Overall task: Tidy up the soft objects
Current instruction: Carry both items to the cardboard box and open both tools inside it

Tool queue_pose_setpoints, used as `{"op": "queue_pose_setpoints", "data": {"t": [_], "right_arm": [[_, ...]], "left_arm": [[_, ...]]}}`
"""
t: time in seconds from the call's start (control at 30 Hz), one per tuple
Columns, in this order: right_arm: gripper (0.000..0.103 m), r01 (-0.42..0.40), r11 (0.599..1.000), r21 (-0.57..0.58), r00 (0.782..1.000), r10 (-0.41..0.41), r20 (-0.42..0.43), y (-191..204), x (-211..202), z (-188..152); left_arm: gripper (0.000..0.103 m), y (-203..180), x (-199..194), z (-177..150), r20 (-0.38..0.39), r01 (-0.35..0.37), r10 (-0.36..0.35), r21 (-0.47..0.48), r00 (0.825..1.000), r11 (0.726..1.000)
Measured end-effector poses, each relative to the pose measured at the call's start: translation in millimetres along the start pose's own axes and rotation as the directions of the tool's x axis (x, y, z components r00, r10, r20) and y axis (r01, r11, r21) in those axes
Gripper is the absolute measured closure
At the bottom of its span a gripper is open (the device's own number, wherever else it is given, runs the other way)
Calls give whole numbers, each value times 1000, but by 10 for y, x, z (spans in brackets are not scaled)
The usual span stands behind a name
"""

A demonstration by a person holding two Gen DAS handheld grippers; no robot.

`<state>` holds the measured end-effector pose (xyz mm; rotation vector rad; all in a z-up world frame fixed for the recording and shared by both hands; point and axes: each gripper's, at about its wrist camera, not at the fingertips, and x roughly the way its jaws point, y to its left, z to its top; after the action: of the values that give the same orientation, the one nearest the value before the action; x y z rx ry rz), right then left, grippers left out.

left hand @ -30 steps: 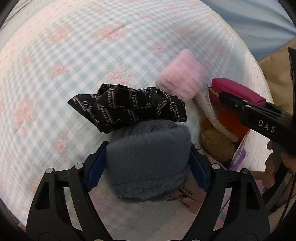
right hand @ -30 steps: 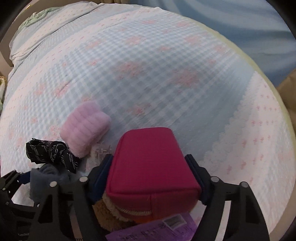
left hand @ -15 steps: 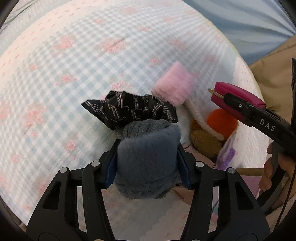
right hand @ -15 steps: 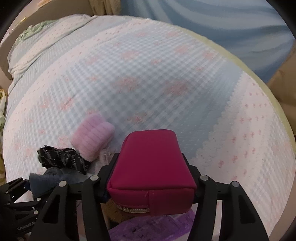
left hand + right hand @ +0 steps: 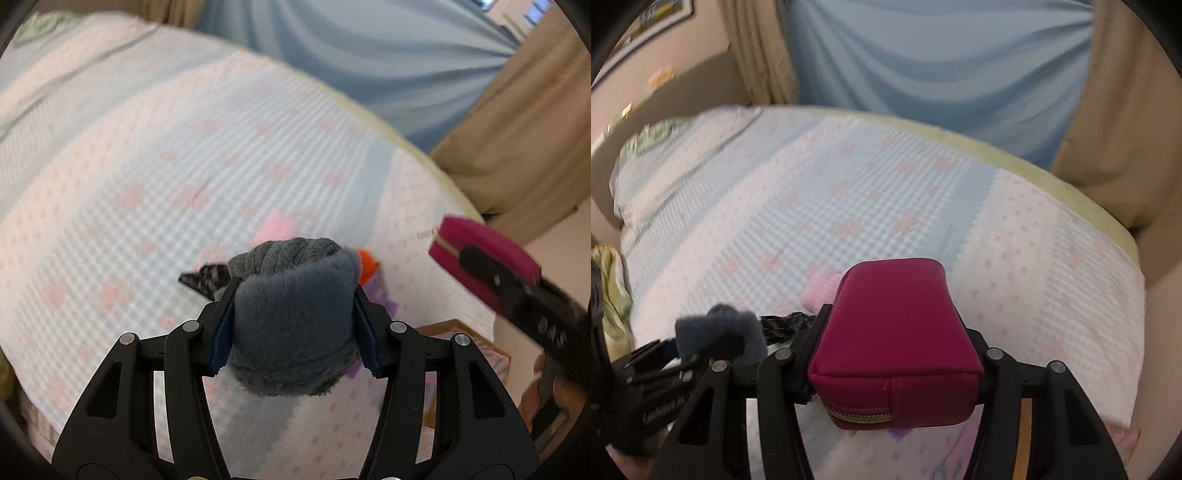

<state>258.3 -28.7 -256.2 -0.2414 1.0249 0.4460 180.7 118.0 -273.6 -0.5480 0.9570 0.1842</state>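
**Both grippers up off the bed, each with a soft item clamped**

Starting at my far left: in the right wrist view I see the left gripper [image 5: 713, 332] from the side, blurred, with the grey fleece bundle [image 5: 718, 328] between its fingers. In its own camera the left gripper [image 5: 293, 321] has its blue pads pressed into both flanks of the grey fleece bundle [image 5: 291, 321], which bulges out above and below them. Its jaws closed in over the last second and now sit clenched on the fleece. The bundle is in the air above the bedspread [image 5: 147, 192], a blue-and-white check with pink flowers and a white dotted border.

Just behind the bundle, down on the bedspread, I make out a corner of the black patterned cloth [image 5: 205, 277] at left, a pink fuzzy item [image 5: 275, 227] further back, a sliver of something orange [image 5: 367, 267] at right, and a bit of purple [image 5: 384, 295] under it. All are blurred.

Moving right, the right gripper [image 5: 895, 328] grips the magenta zip pouch [image 5: 894, 325] by its two sides, zipper edge facing the camera. Its jaws have just been closing, and the pads squeeze the pouch. The pouch is likewise clear of the bedspread [image 5: 849, 192]. From the left camera I see the same pouch [image 5: 484, 251] and right gripper at the right edge, smeared by motion.

Behind the bed hangs a blue curtain [image 5: 942, 70], with tan drapes [image 5: 1126, 110] at the right.
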Motion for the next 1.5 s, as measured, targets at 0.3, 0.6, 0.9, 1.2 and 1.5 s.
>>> {"op": "queue_pose_setpoints", "data": {"t": [0.3,0.6,0.9,1.2,1.5], "right_arm": [[50,82,978,193,988,-106,115,-381,-1405,-399],[50,221,907,359,950,-283,130,-1210,-2441,-1001],[50,306,795,524,928,-373,24,-2046,-2595,-1550],[50,300,720,626,949,-288,-124,-2640,-1897,-1970],[50,262,720,643,964,-170,-203,-2949,-1082,-2281]], "left_arm": [[51,-991,-869,19,95,56,-75,185,993,981],[51,-2318,-1114,-395,35,173,-203,394,979,903],[51,-3364,-545,-953,-159,272,-220,551,962,789],[51,-3597,438,-1451,-312,279,-96,619,945,734],[51,-3451,1384,-1749,-389,228,77,677,918,700]]}}
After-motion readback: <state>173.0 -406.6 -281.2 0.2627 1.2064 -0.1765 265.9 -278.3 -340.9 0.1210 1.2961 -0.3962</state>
